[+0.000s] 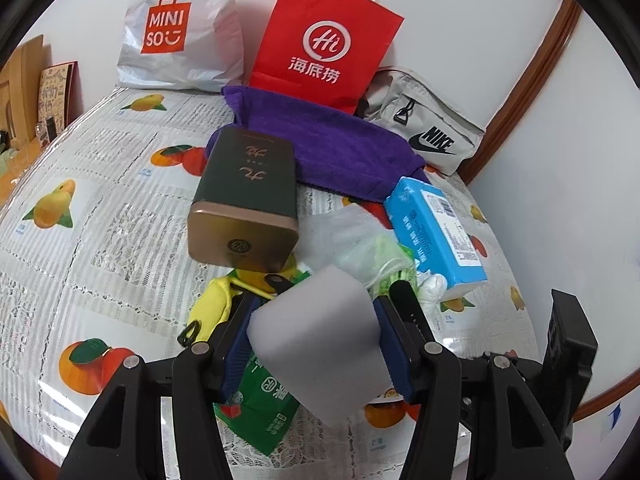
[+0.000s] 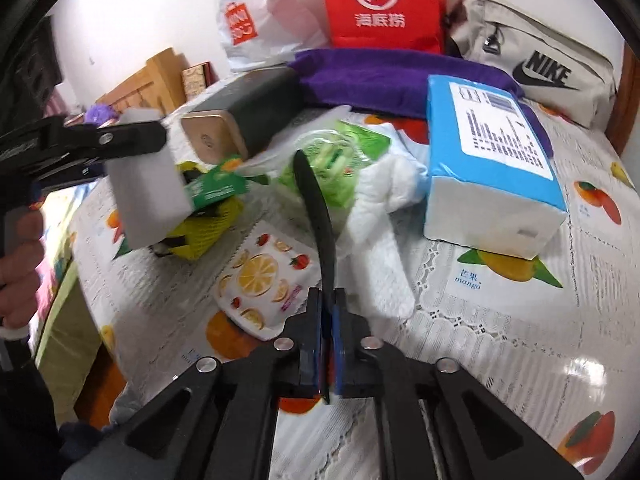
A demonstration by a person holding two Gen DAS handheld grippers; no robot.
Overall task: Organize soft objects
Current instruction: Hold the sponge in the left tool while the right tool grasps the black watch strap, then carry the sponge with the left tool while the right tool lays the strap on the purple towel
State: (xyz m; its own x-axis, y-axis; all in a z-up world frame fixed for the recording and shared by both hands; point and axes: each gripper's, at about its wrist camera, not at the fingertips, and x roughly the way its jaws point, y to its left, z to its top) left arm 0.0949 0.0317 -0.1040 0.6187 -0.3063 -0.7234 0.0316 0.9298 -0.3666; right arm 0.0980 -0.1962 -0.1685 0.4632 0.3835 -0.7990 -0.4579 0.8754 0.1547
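Little looks sorted yet: the soft things lie in one heap in the middle of the fruit-print table (image 2: pixel 500 320), and no collecting spot shows itself. On the left, the left gripper (image 1: pixel 316 332) stands about half open, clamped on a pale grey sponge block (image 1: pixel 316 328) held up over the near part of the heap. Further right, the right gripper (image 2: pixel 329 344) is almost closed, pinching a thin black strap (image 2: pixel 316 208) that runs away into the pile. Left to do, I judge: the yellow soft toy (image 2: pixel 204 236), the white cloth (image 2: pixel 384 216), the blue tissue pack (image 2: pixel 492 168) and the purple towel (image 2: pixel 380 76) at the far side. A dark tin with a gold end (image 1: pixel 248 192) leans over the heap's left, and packets crowd around it.
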